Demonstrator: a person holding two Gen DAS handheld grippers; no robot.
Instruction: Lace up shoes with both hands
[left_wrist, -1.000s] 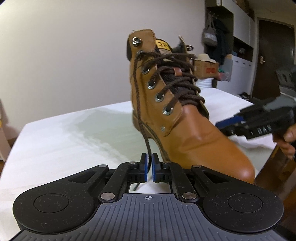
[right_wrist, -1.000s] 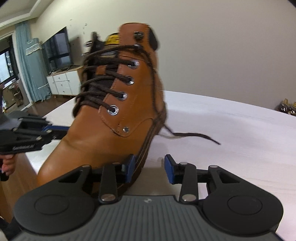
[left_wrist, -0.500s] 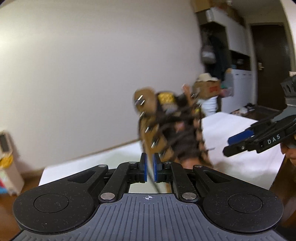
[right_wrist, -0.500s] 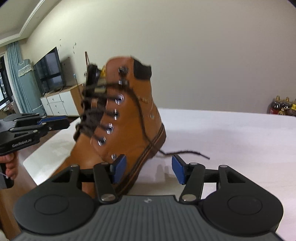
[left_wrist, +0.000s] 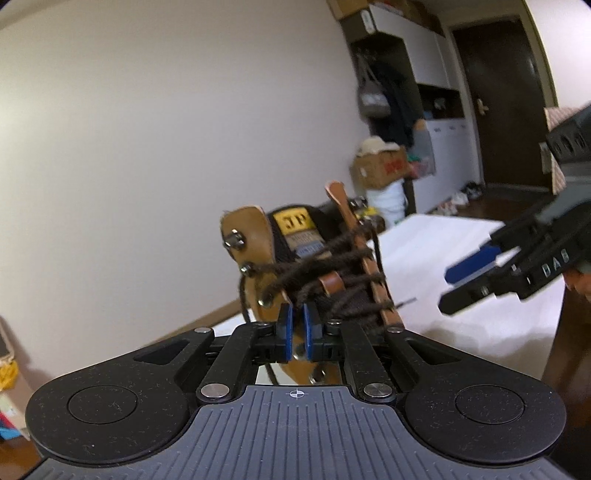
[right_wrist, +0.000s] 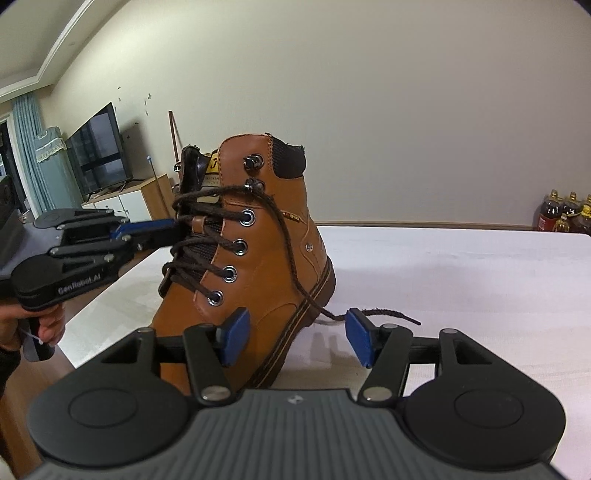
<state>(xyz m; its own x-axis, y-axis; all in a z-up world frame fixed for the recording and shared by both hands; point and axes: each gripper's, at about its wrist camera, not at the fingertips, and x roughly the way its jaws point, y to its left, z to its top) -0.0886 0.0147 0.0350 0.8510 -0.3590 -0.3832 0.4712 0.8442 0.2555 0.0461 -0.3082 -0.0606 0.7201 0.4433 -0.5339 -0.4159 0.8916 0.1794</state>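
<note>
A tan leather boot (right_wrist: 266, 258) stands upright on the white-covered table (right_wrist: 461, 277), its dark brown lace crossed up to the lower hook. In the left wrist view the boot top (left_wrist: 273, 240) sits just beyond my left gripper (left_wrist: 295, 321). Its jaws are closing, and the left lace strand (left_wrist: 242, 295) drops from the hook down between the nearly touching blue pads. My right gripper (right_wrist: 295, 332) stands wide open beside the boot's heel, holding nothing. The other lace strand (right_wrist: 288, 251) hangs down the boot's side, its end (right_wrist: 388, 314) lying on the table. Each gripper shows in the other's view: left gripper (right_wrist: 173, 229), right gripper (left_wrist: 447, 291).
A person's hand (right_wrist: 48, 328) holds the left gripper's handle. Off the table, a TV (right_wrist: 99, 147) on a cabinet stands at the left, and bottles (right_wrist: 565, 214) are against the far wall. A cardboard box (left_wrist: 380, 166) and a dark door (left_wrist: 506, 110) lie beyond the table's end.
My left gripper rose and rolled with the lace, now looking over the boot's top. My right gripper opened from partly open to fully wide and lifted a little.
</note>
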